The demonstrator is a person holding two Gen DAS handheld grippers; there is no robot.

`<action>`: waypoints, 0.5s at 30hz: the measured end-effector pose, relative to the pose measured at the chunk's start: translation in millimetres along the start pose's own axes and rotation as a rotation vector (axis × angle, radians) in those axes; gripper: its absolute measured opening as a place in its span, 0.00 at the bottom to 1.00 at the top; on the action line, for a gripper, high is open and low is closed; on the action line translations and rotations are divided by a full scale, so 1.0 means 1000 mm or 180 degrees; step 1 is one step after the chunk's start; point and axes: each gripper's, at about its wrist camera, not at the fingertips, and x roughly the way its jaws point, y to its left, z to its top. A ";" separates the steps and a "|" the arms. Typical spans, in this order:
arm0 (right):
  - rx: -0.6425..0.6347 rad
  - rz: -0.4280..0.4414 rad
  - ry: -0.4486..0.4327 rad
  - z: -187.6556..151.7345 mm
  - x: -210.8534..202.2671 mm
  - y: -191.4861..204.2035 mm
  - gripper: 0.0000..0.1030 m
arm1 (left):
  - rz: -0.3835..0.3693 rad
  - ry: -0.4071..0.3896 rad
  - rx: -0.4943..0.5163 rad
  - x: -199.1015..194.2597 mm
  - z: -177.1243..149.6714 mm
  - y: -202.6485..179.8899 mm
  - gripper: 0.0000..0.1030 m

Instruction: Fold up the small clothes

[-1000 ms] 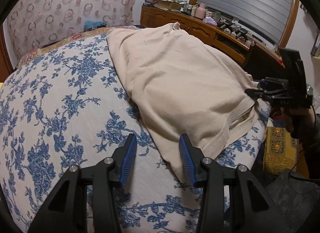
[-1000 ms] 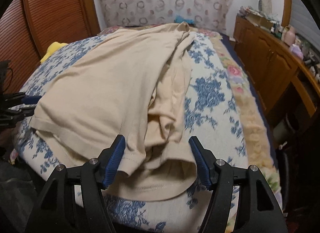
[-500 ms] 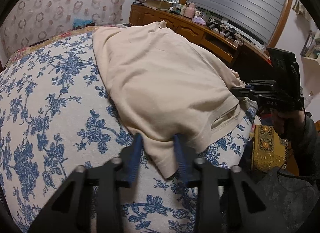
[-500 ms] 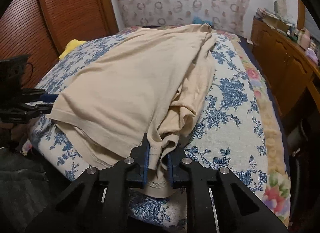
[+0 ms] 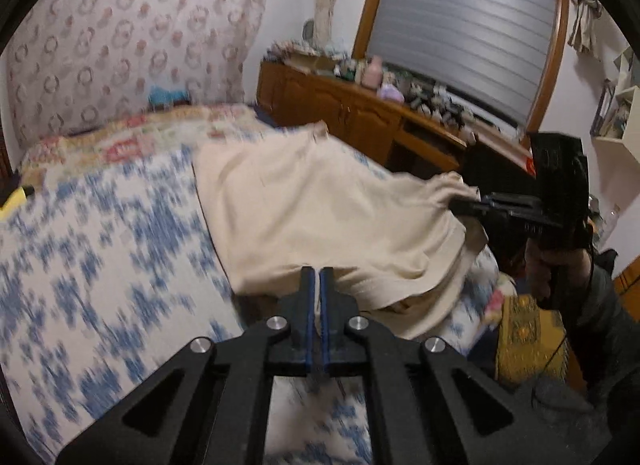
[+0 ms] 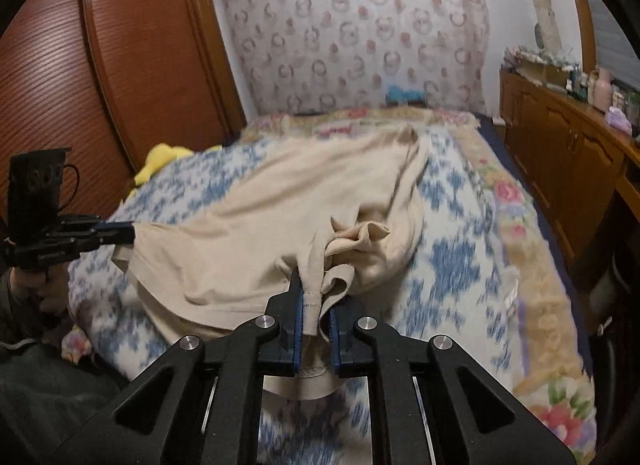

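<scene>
A beige T-shirt (image 5: 320,205) lies on the blue-flowered bedspread (image 5: 100,265) and is lifted at its near hem. My left gripper (image 5: 316,277) is shut on one hem corner of the shirt. My right gripper (image 6: 314,297) is shut on the other hem corner, with bunched cloth (image 6: 360,237) standing up between its blue pads. The shirt (image 6: 260,225) sags between the two grips. Each gripper shows in the other's view: the right one (image 5: 464,205) at the right, the left one (image 6: 128,233) at the left.
A wooden dresser (image 5: 360,113) with bottles and clutter runs along the bed's far side, also in the right wrist view (image 6: 560,137). A brown wardrobe (image 6: 120,65) stands at the other side. A yellow soft toy (image 6: 160,161) lies near the padded headboard (image 6: 352,37).
Both grippers have closed on the shirt's hem corners and lifted them off the bedspread. The hem now hangs stretched between them; both views are blurred by motion.
</scene>
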 end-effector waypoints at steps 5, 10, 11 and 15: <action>-0.0015 -0.0025 -0.0203 0.041 0.008 -0.013 0.07 | 0.0104 -0.0174 -0.0030 0.010 0.045 0.023 0.00; -0.0020 -0.0077 -0.0251 0.074 0.029 -0.032 0.07 | 0.0169 -0.0239 -0.0046 0.027 0.074 0.040 0.00; -0.0016 -0.0081 -0.0255 0.080 0.035 -0.036 0.07 | 0.0187 -0.0248 -0.0051 0.031 0.081 0.044 0.00; 0.0055 -0.0051 -0.0244 0.094 0.052 -0.053 0.07 | 0.0249 -0.0254 -0.0103 0.051 0.103 0.060 0.00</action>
